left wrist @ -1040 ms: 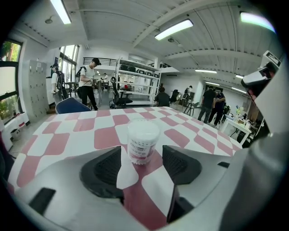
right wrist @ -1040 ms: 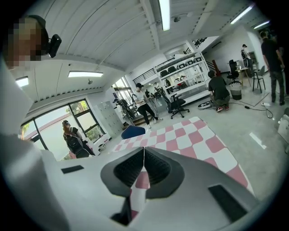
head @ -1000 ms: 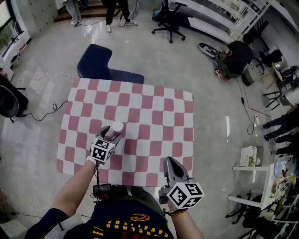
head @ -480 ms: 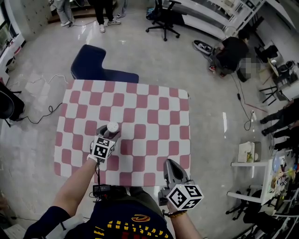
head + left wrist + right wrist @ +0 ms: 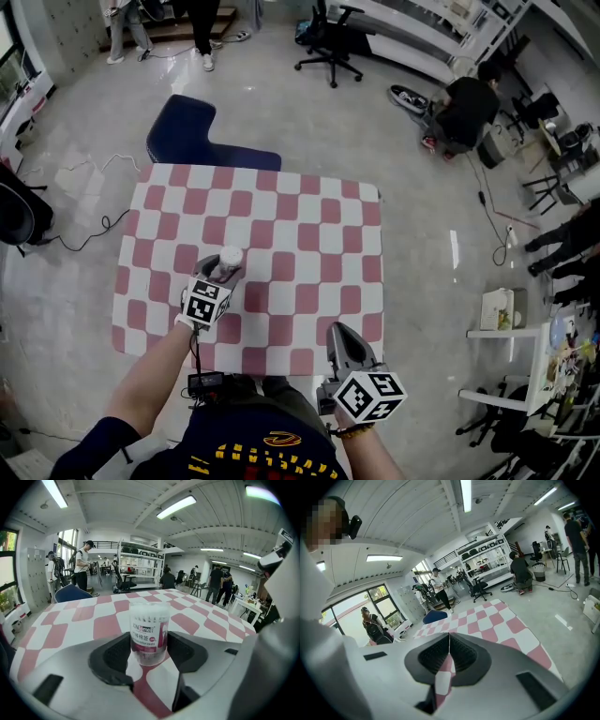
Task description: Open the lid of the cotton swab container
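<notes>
The cotton swab container (image 5: 149, 632) is a small clear tub with a pale lid and a maroon label. It stands upright on the pink and white checkered table (image 5: 309, 234), toward its front left (image 5: 231, 255). My left gripper (image 5: 223, 268) reaches around it from the near side. In the left gripper view the tub stands between the two black pads (image 5: 112, 656), whose jaws are closing, close to its sides. My right gripper (image 5: 337, 330) hovers over the table's front edge, shut with nothing in it; its pads (image 5: 440, 656) meet along one line.
A dark blue seat (image 5: 202, 131) stands beyond the table's far left corner. An office chair (image 5: 330, 36) and a crouching person (image 5: 466, 111) are farther back. A white shelf unit (image 5: 511, 323) is at the right. A cable (image 5: 89, 225) lies on the floor at the left.
The head view has shifted a little. My left gripper stays around the container and the right gripper holds its place at the front edge.
</notes>
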Available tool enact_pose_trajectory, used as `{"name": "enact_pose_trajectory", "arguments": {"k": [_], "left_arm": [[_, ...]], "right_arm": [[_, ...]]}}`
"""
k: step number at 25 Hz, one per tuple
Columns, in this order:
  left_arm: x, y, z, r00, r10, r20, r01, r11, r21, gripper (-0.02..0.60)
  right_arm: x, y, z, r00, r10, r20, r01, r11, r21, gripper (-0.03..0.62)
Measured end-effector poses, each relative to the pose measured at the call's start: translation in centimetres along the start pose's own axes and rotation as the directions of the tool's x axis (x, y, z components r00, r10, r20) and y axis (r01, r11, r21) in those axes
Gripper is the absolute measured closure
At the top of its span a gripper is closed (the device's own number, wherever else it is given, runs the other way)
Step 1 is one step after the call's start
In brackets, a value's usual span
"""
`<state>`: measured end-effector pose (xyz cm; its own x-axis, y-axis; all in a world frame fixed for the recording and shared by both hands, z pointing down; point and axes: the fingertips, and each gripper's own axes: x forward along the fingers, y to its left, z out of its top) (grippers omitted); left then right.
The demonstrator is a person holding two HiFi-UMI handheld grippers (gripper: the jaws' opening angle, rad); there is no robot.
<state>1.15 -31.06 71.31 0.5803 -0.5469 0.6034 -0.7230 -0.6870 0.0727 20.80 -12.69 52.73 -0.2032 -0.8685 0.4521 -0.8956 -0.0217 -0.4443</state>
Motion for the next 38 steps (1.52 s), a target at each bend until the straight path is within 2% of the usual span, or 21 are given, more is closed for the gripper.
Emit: {"name": "enact_pose_trajectory", "arguments": {"k": [6, 9, 15, 22, 27, 30, 35, 38], "left_arm": [[-2.8, -1.2, 1.6, 0.998, -0.030, 0.052, 0.029, 0.999, 0.017, 0.336], [-5.1, -1.6, 2.9, 0.994, -0.029, 0.103, 0.028, 1.000, 0.006, 0.336], [-11.4, -2.9, 6.0, 0.975, -0.026, 0.218, 0.035, 0.999, -0.036, 0.336], [-18.1, -6.3, 9.7, 0.950, -0.046, 0.308, 0.055, 0.998, -0.021, 0.336], [-21.5, -8.4, 11.8, 0.944, -0.066, 0.324, 0.071, 0.997, -0.005, 0.336], [-23.2, -9.5, 13.3, 0.933, -0.076, 0.352, 0.080, 0.997, 0.002, 0.336], [-25.6, -11.6, 15.6, 0.910, -0.090, 0.404, 0.075, 0.996, 0.053, 0.336], [-26.4, -12.8, 16.4, 0.902, -0.102, 0.419, 0.073, 0.994, 0.085, 0.336]], "right_arm": [[0.9, 1.6, 0.3, 0.999, 0.053, -0.008, -0.053, 0.998, -0.019, 0.583], [1.5, 2.5, 0.6, 0.996, 0.086, -0.013, -0.086, 0.996, -0.035, 0.583], [2.4, 4.7, 1.4, 0.988, 0.153, -0.017, -0.154, 0.985, -0.074, 0.583], [2.9, 8.3, 3.0, 0.967, 0.253, -0.016, -0.253, 0.958, -0.131, 0.583], [2.2, 11.7, 5.8, 0.940, 0.342, 0.005, -0.332, 0.917, -0.221, 0.583], [1.4, 13.7, 7.7, 0.919, 0.394, 0.024, -0.374, 0.888, -0.267, 0.583], [-0.7, 17.4, 9.7, 0.866, 0.500, 0.010, -0.459, 0.803, -0.379, 0.583], [-1.7, 18.7, 10.3, 0.845, 0.535, 0.001, -0.479, 0.756, -0.445, 0.583]]}}
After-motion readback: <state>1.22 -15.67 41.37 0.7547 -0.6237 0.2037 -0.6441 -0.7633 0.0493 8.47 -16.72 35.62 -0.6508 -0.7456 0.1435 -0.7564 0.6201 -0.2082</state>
